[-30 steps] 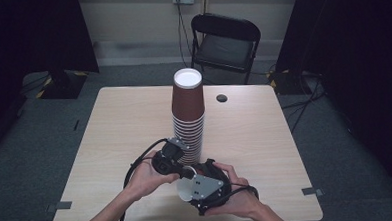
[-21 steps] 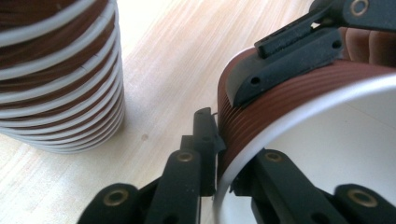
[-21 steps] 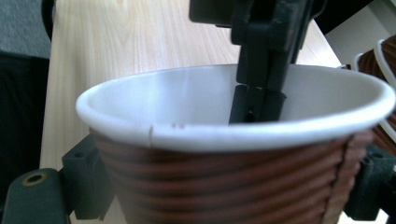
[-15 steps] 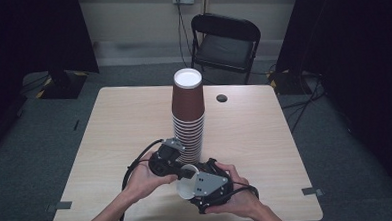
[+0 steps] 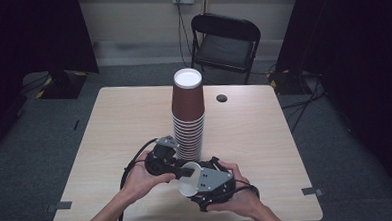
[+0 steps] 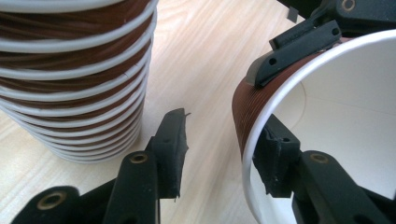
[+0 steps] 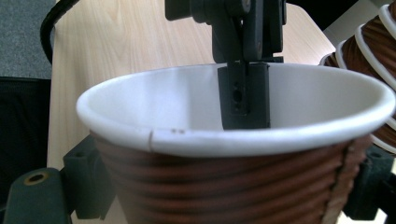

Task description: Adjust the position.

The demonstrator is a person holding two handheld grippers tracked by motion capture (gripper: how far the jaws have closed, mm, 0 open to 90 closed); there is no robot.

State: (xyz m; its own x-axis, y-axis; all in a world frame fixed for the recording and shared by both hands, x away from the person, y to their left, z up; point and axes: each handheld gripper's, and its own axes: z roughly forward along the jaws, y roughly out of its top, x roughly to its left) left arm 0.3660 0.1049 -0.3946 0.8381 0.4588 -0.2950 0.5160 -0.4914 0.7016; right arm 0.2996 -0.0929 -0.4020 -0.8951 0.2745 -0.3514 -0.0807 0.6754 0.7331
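Holding 1 brown paper cup (image 5: 189,181) between 2 grippers near the table's (image 5: 109,129) front edge.

Left gripper (image 5: 179,172): jaws spread apart, 1 pad (image 6: 172,149) free over the wood, the other reaching just inside the cup's white rim. The tall stack of cups (image 5: 188,116) stands just beyond this gripper, apart from its jaws. Right gripper (image 5: 192,183): jaws closed against the cup's ribbed sides, gripping it with the mouth turned toward the left gripper.
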